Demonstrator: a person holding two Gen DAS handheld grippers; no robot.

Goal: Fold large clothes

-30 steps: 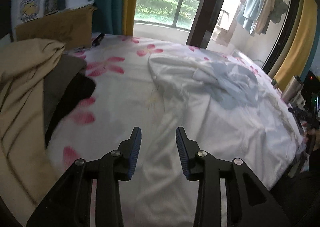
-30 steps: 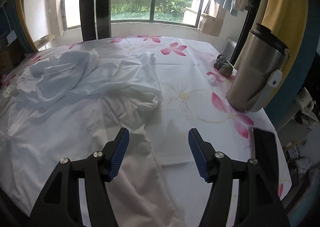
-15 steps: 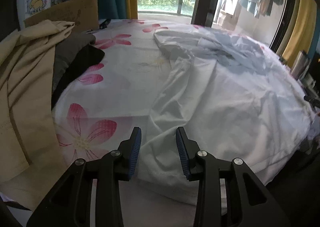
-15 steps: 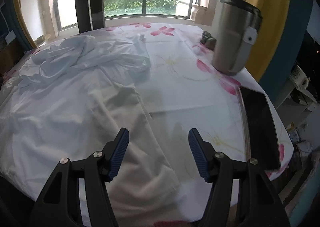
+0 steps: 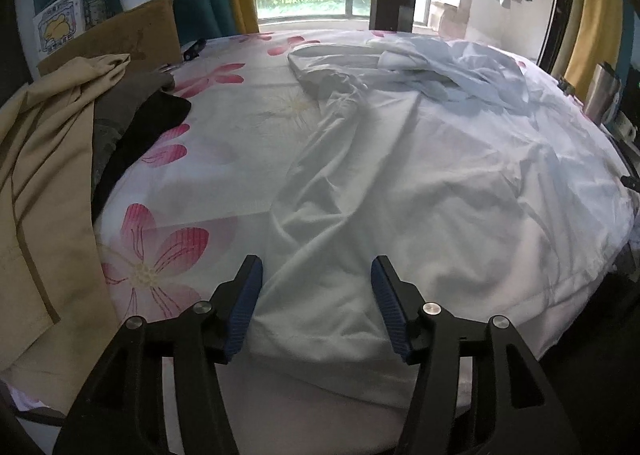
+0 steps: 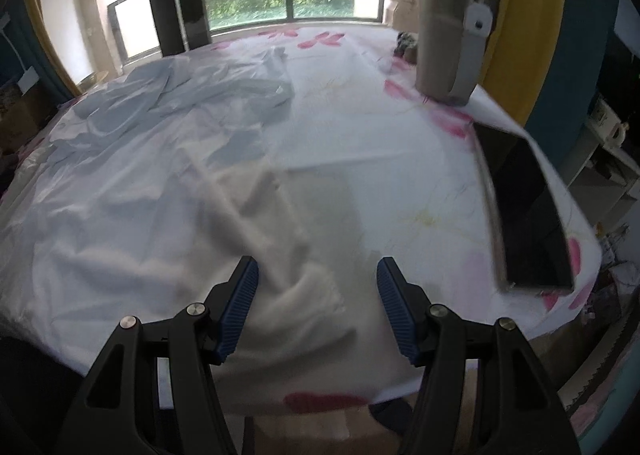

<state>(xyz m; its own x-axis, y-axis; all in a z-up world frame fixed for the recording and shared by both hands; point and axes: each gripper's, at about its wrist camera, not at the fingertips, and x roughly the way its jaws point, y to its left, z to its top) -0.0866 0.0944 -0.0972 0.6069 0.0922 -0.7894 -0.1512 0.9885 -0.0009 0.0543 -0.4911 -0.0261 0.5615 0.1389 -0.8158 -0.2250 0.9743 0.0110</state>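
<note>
Fingers (image 5: 244, 307) of left gripper (image 5: 316, 307) opening wide over near hem, nothing pinched; right gripper (image 6: 317, 309) hanging agape, empty. We are lining up first grab on white garment (image 5: 400, 183), soft, creased, sprawling across floral sheet (image 5: 224, 127). Next: pinching hem corners. Steel flask (image 6: 448, 27) standing beyond.

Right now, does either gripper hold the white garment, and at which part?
Nothing is held. The left gripper is opening above the near hem of the white garment, its pads not pressing cloth. The right gripper hangs open over the hem too.
</note>
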